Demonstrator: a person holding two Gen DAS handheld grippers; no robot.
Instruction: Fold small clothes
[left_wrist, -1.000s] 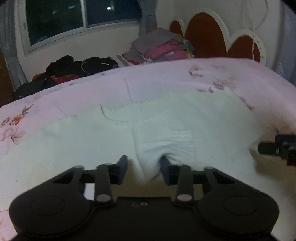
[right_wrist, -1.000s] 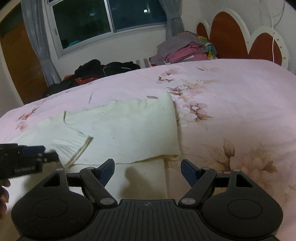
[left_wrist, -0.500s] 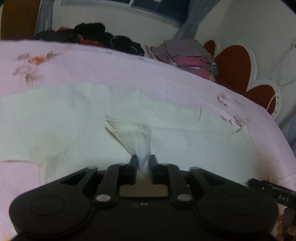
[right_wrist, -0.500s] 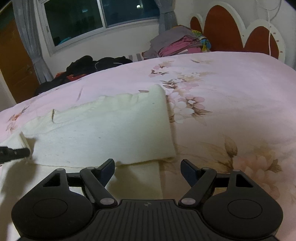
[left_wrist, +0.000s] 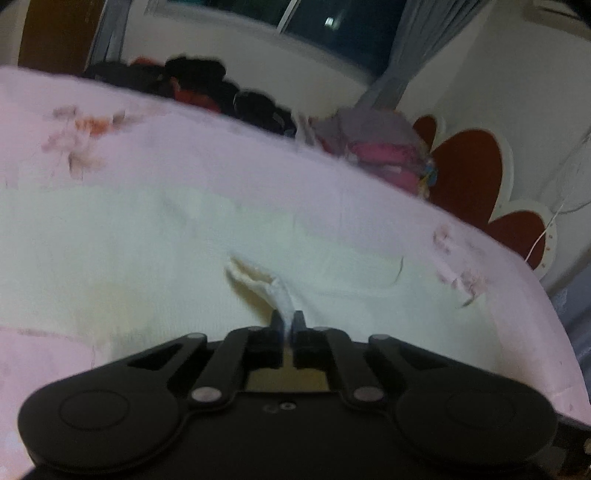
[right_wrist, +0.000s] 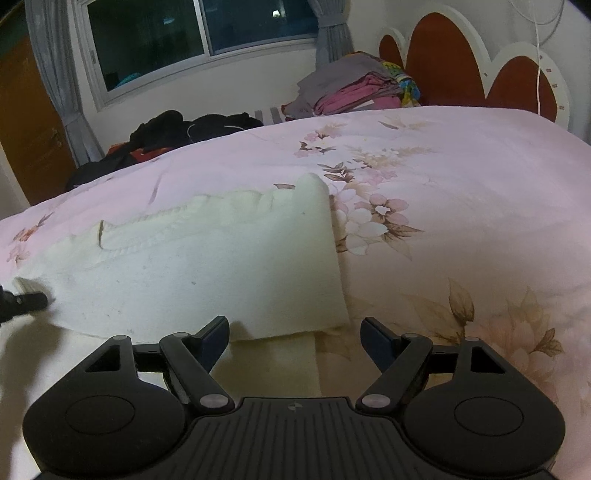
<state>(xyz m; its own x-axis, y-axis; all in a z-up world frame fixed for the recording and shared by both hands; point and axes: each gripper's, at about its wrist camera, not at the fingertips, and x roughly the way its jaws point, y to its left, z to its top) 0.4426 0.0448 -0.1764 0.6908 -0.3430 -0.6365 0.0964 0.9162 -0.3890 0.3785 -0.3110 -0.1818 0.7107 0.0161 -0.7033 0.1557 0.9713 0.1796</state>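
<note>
Now we log: left gripper (left_wrist: 287, 319) jaws, spread a second ago, pinch sweater (right_wrist: 207, 273) cuff (left_wrist: 255, 277) | right gripper (right_wrist: 294, 332) jaws spread, idle | sleeve fold under way.

The left wrist view is smeared with motion blur, so the floral bedspread (left_wrist: 258, 166) and the clothes pile (left_wrist: 373, 147) lose detail. In the right wrist view the left gripper (right_wrist: 22, 301) is cut by the frame's left edge, and the cream sweater's (right_wrist: 221, 266) near hem disappears behind the right gripper (right_wrist: 293, 332).

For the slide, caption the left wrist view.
Left tool pinching the cream sweater's cuff above the pink floral bedspread.
</note>
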